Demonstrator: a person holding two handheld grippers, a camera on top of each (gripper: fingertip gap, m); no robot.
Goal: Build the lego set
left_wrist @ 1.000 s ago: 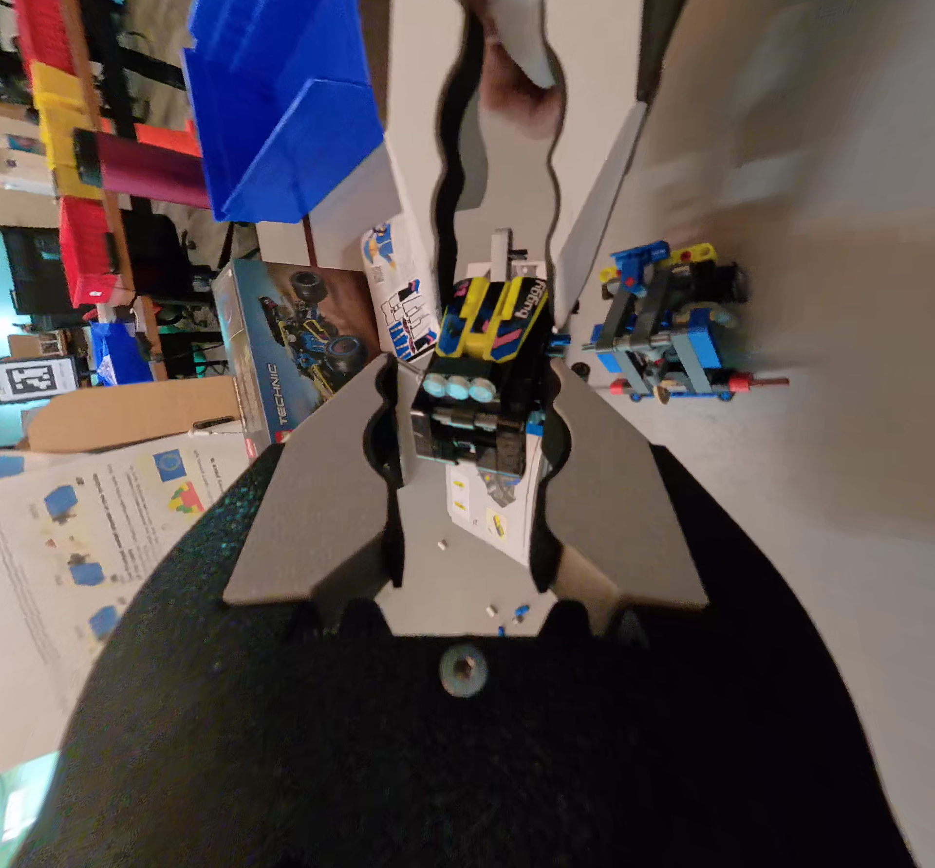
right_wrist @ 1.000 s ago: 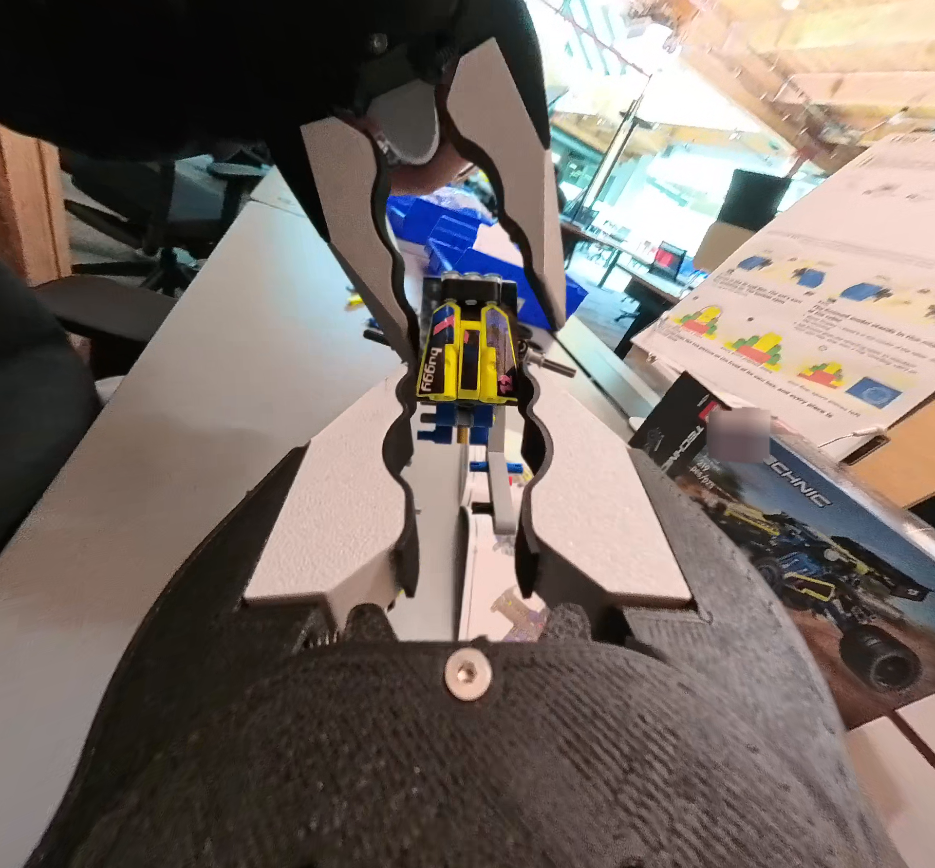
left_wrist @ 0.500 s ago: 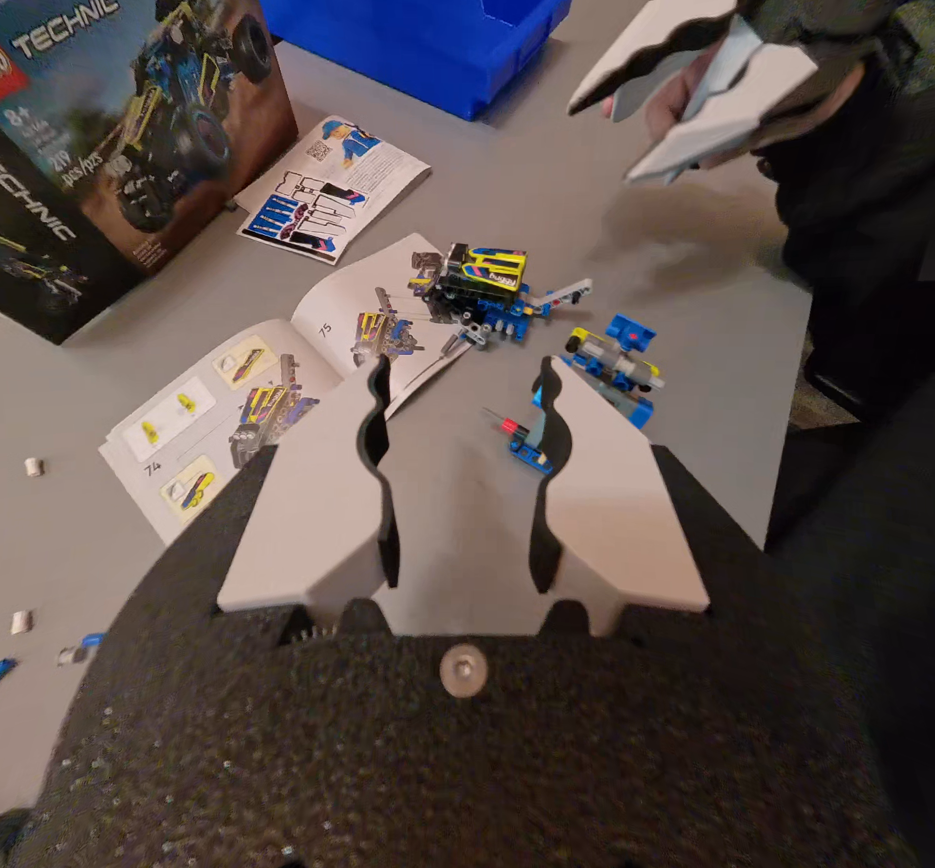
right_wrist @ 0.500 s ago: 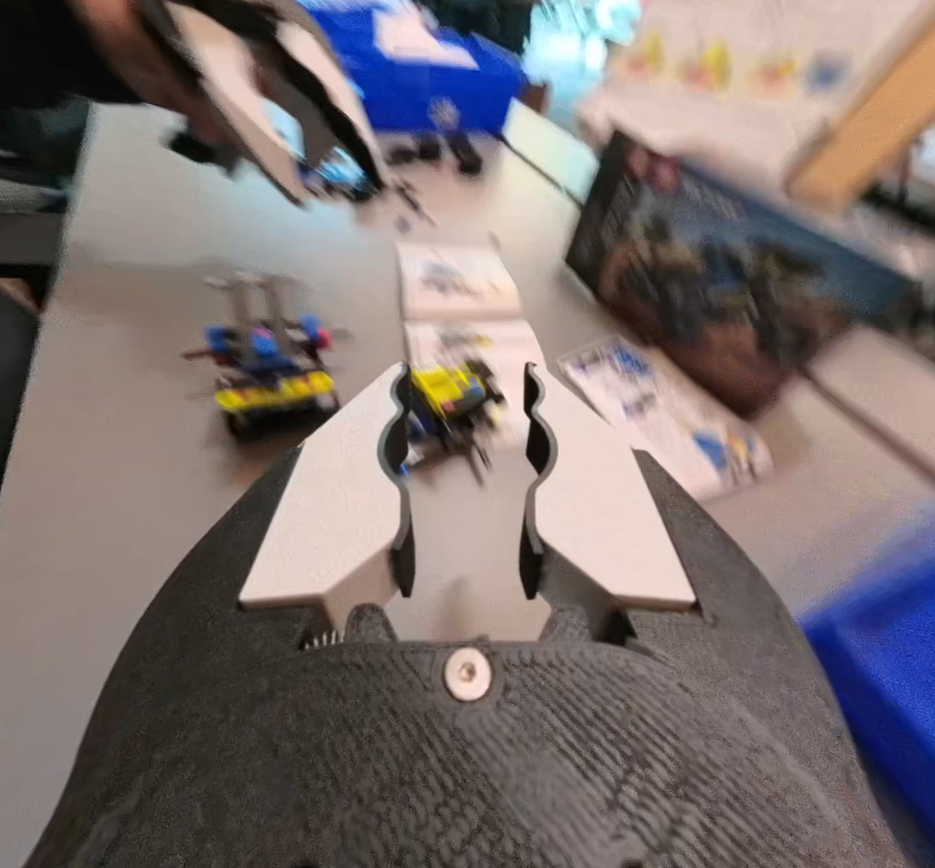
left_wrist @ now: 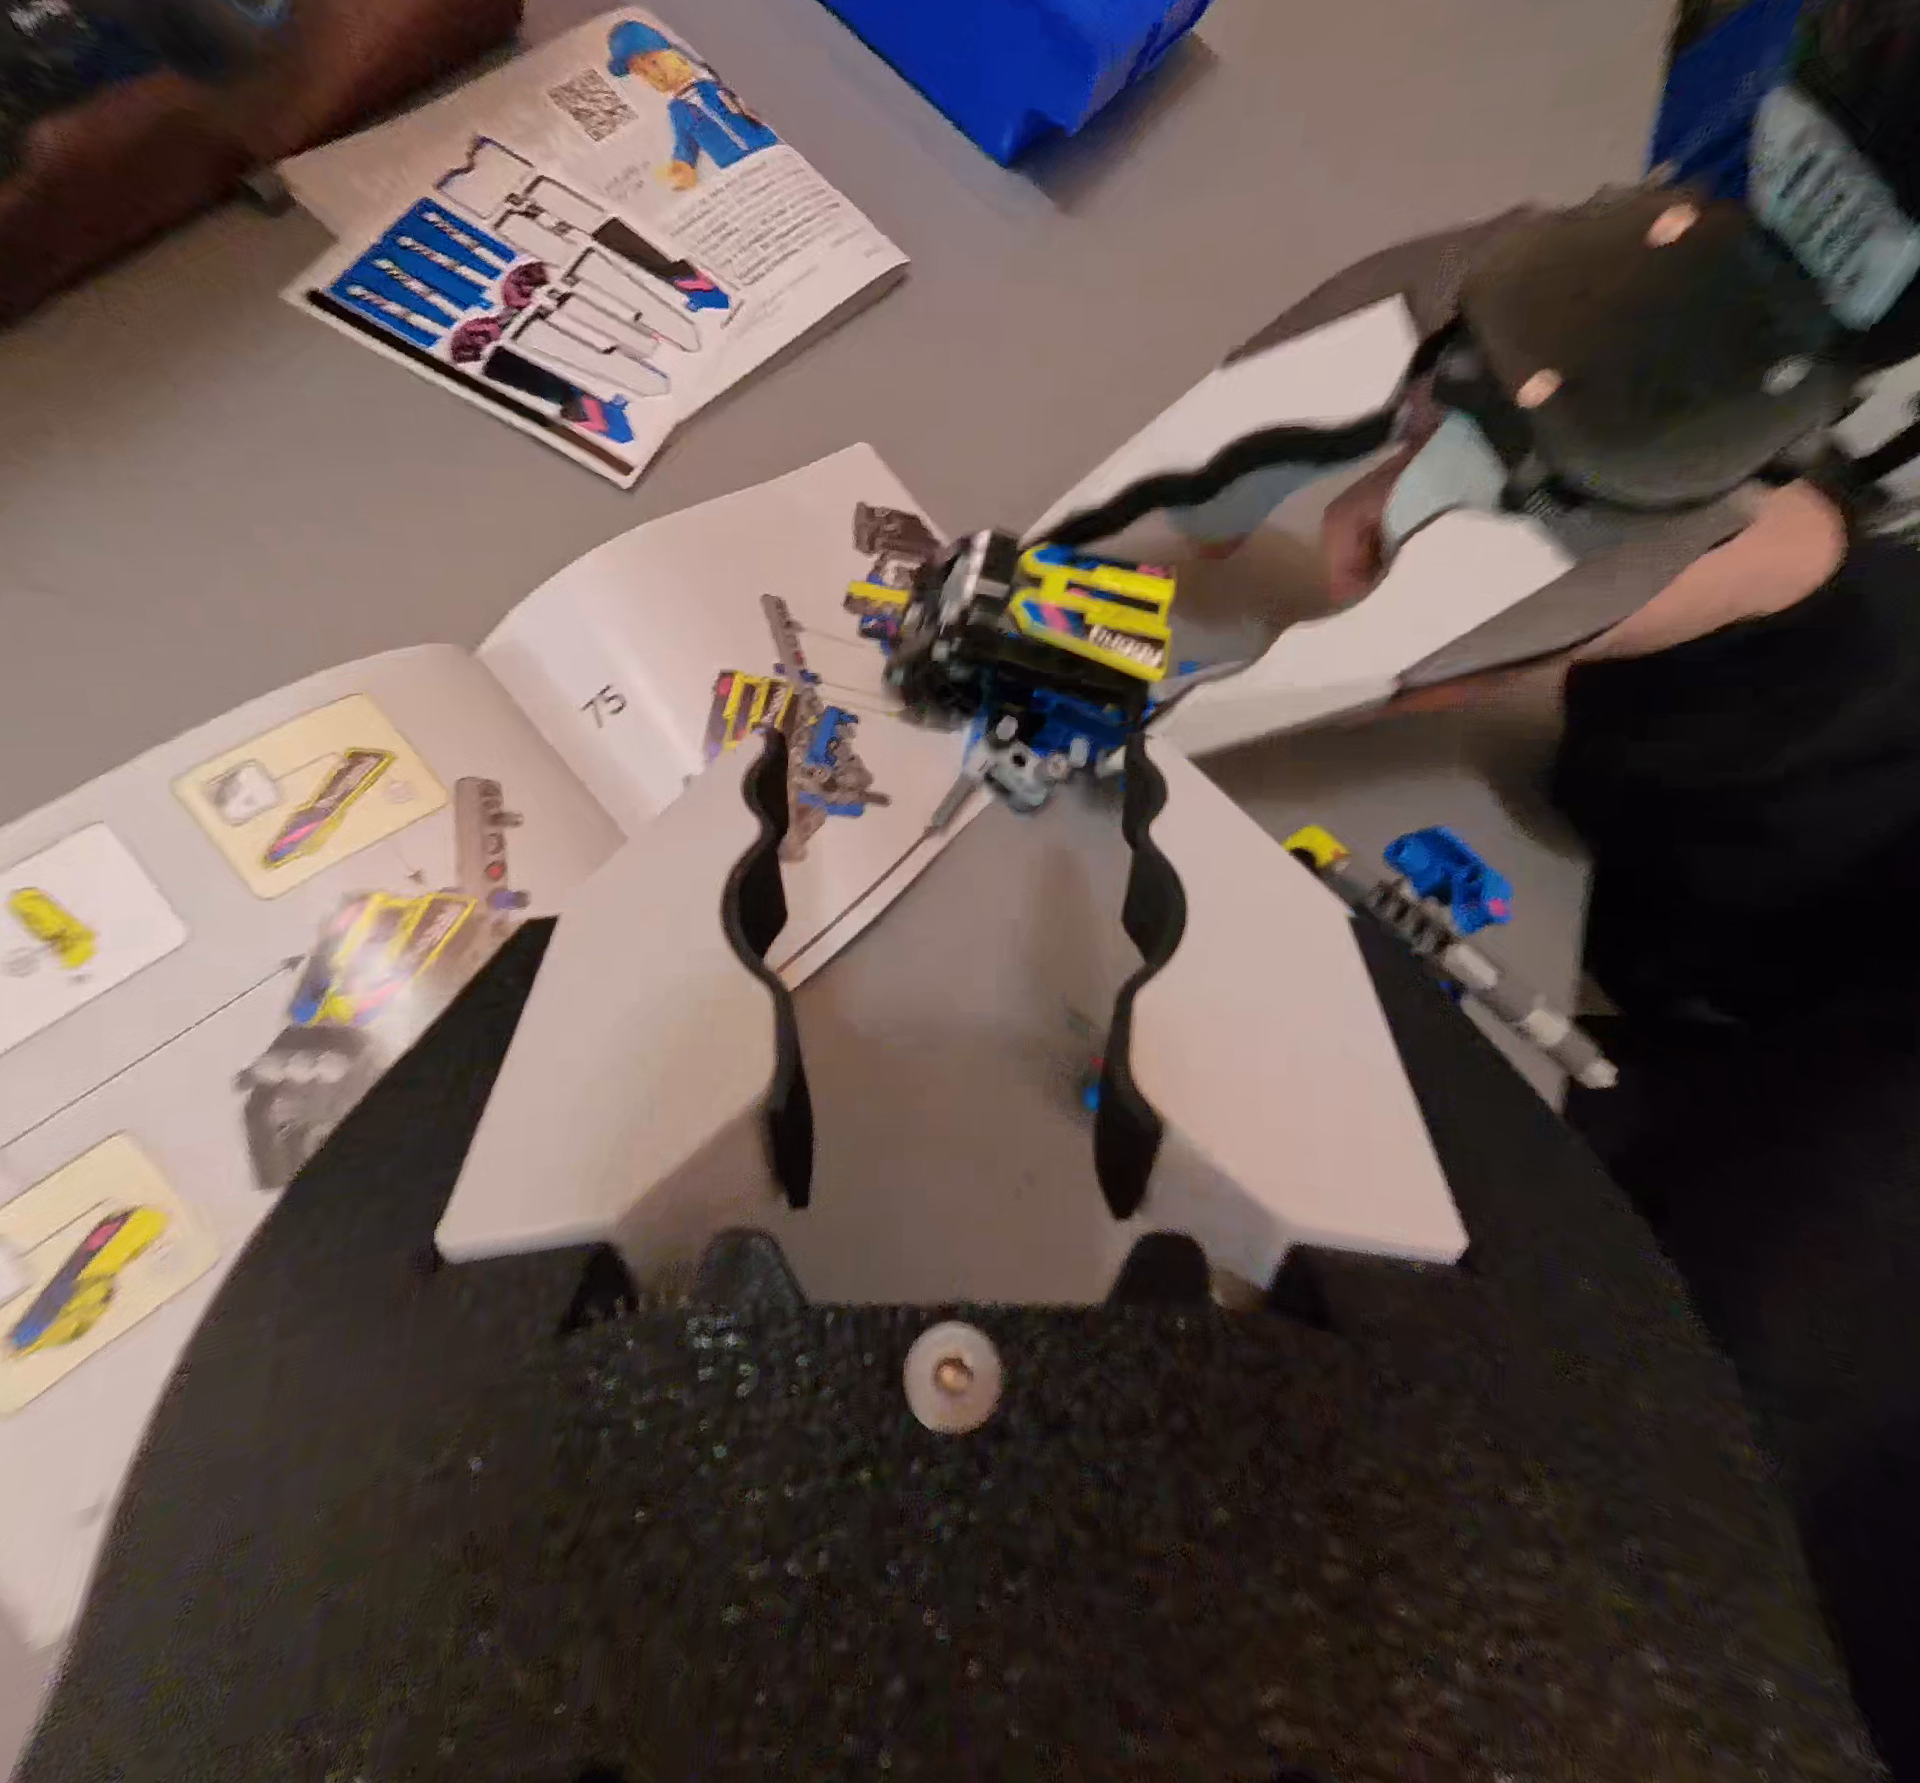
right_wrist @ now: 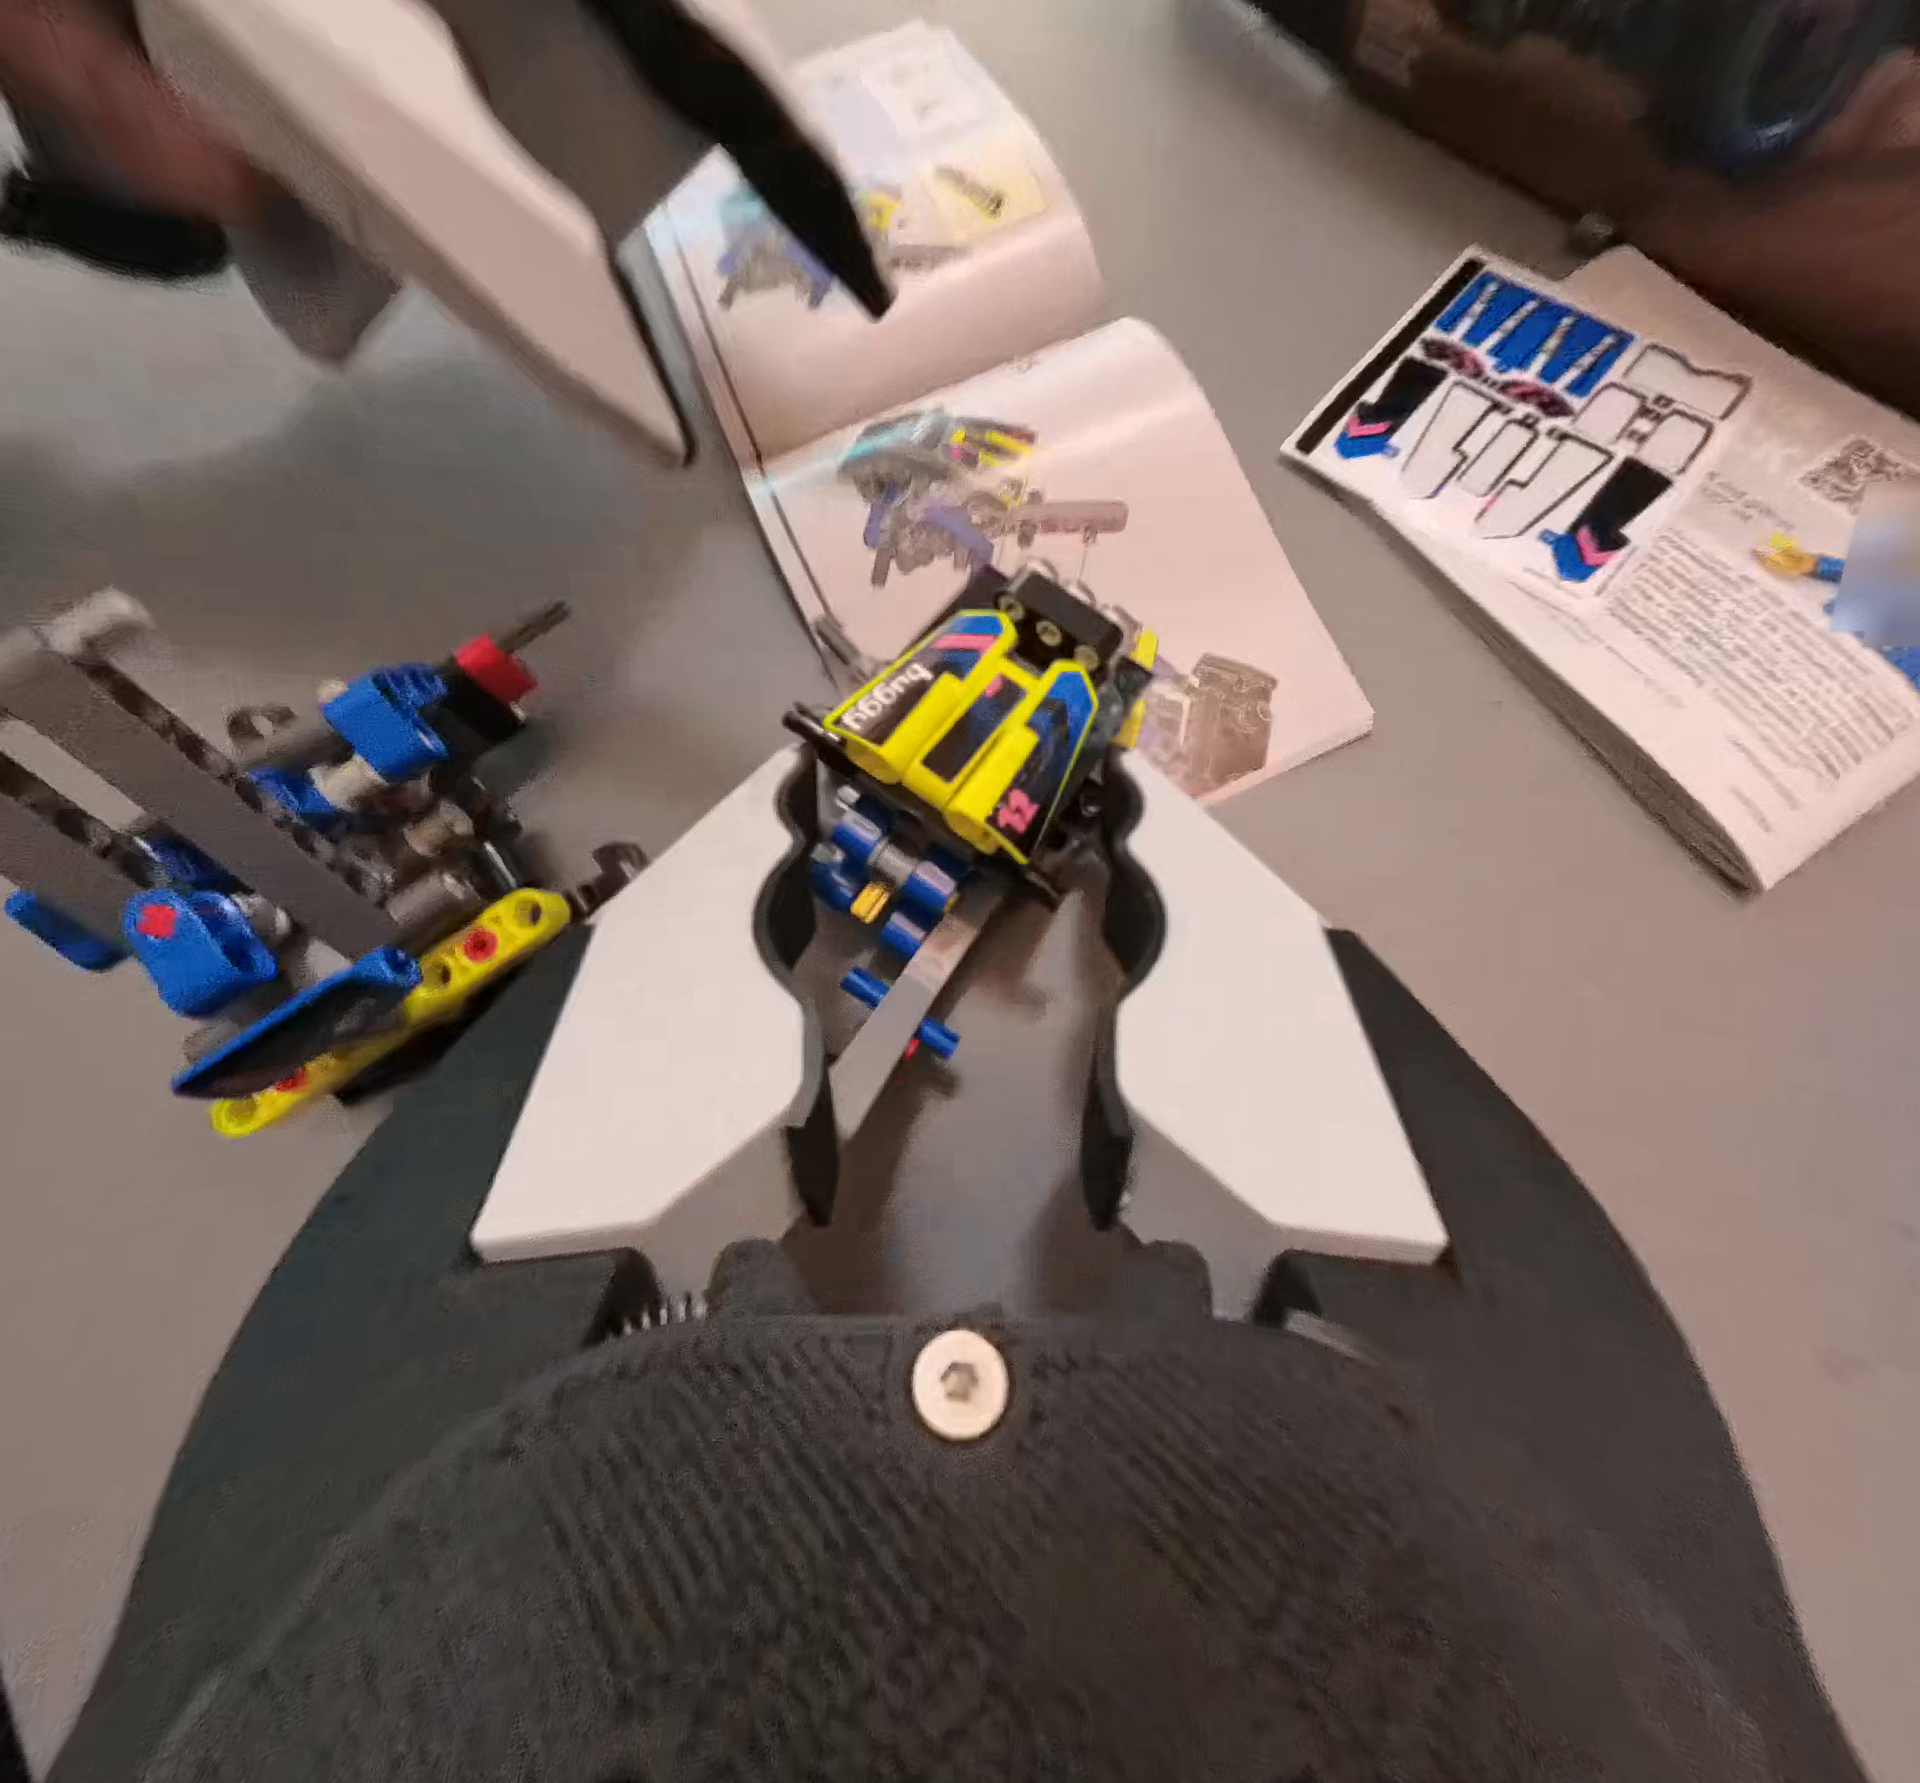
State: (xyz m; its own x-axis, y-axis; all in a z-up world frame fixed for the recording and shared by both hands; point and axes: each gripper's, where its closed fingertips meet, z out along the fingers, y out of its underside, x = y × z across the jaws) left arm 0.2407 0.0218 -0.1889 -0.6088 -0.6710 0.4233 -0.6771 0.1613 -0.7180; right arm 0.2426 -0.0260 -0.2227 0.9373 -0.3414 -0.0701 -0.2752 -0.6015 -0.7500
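The right gripper (right_wrist: 956, 798) stands wide open around the yellow, black and blue brick-built buggy body (right_wrist: 977, 736) at the open booklet's (right_wrist: 1195, 507) edge; whether its pads press is unclear. The left gripper (left_wrist: 951, 757) hovers open and bare just short of it, with clear grey tabletop (left_wrist: 935, 1058) beneath.

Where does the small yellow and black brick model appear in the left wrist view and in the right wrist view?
Left wrist view: yellow and black brick model, just above centre, on the open instruction booklet's right page.
Right wrist view: model at centre, between the right claw's open tips.
Shared landmark: the booklet.

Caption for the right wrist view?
Open right gripper straddling a yellow-and-black brick buggy body on the instruction booklet.
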